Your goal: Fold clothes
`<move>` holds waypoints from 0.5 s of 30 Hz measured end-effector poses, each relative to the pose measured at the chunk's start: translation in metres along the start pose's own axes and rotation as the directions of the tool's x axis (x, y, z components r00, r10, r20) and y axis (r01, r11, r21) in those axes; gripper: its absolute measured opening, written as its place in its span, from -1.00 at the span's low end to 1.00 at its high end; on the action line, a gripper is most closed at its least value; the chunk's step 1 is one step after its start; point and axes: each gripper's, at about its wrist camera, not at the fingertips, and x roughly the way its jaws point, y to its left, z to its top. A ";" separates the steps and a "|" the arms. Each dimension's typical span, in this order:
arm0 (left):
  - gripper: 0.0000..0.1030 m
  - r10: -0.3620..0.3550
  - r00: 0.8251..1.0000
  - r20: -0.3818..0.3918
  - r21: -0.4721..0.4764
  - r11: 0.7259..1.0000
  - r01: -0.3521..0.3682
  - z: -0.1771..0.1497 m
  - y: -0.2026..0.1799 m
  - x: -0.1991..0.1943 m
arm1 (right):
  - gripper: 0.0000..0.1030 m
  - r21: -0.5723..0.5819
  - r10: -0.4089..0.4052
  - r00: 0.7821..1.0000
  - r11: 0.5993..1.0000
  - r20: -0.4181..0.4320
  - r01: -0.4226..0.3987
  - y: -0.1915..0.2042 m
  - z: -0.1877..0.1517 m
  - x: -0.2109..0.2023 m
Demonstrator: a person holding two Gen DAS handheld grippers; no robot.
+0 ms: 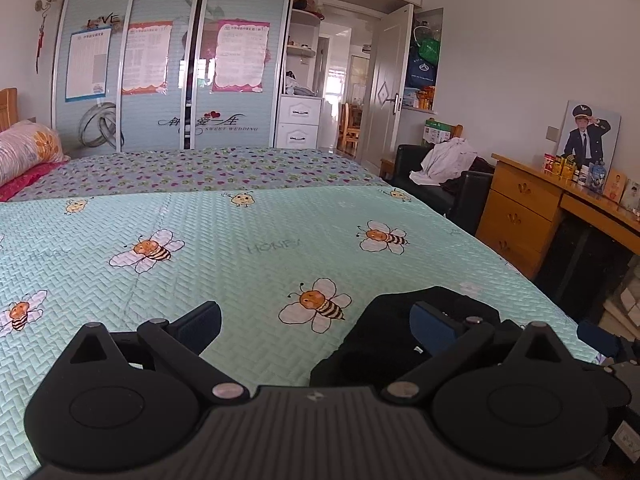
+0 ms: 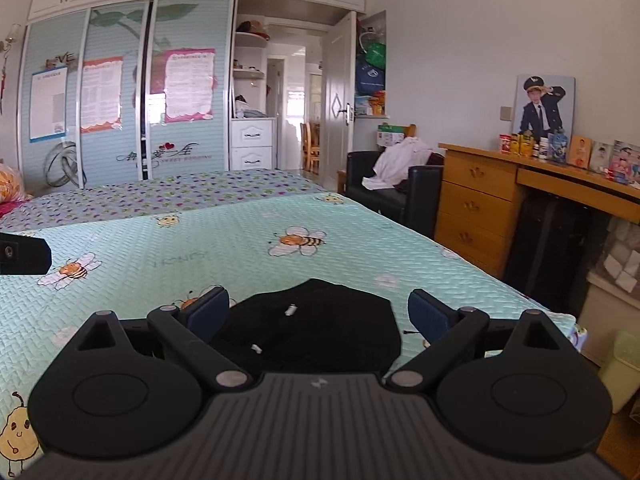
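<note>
Bedroom view: a mint-green bee-print bedspread (image 1: 224, 240) covers the near half of the bed, a heart-print sheet (image 1: 192, 170) lies beyond it, and a sliding-door wardrobe (image 1: 172, 68) fills the far wall. The black garment (image 2: 316, 328) lies bunched in a compact heap on the bedspread, close to the bed's right edge and near corner. Its outline is lumpy; in the right wrist view it reads a little wider than deep, but no collar or hem shows, so which way it points I cannot tell. Two small white tags show on top. To the left there is a broad stretch of open bedspread; to the right the bed drops off towards a wooden desk (image 2: 492, 196) and black armchair (image 2: 388, 188). The right gripper (image 2: 319, 312) is spread wide, and the garment sits between its fingers, touching neither pad clearly. The left gripper (image 1: 316, 322) also gapes open over bare bedspread, its right finger in front of the garment's left side.
</note>
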 end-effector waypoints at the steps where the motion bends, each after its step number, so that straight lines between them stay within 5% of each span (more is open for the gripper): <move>1: 1.00 0.005 1.000 0.001 0.011 1.000 -0.005 0.000 -0.003 -0.001 | 0.85 0.007 0.007 1.000 1.000 0.002 -0.007 -0.001 0.000 0.001; 7: 1.00 0.031 0.999 0.005 0.074 0.997 -0.032 0.000 -0.019 -0.009 | 0.85 0.050 0.047 0.999 0.998 0.013 -0.048 -0.009 0.000 0.004; 11: 1.00 0.004 1.000 -0.023 0.032 0.999 -0.003 0.012 -0.025 -0.010 | 0.85 0.123 0.110 0.992 0.986 0.057 -0.116 -0.079 -0.013 -0.026; 15: 1.00 0.002 1.000 -0.022 0.007 1.000 -0.002 0.015 -0.028 -0.016 | 0.85 0.116 0.088 0.996 0.989 0.024 -0.090 -0.090 -0.003 -0.043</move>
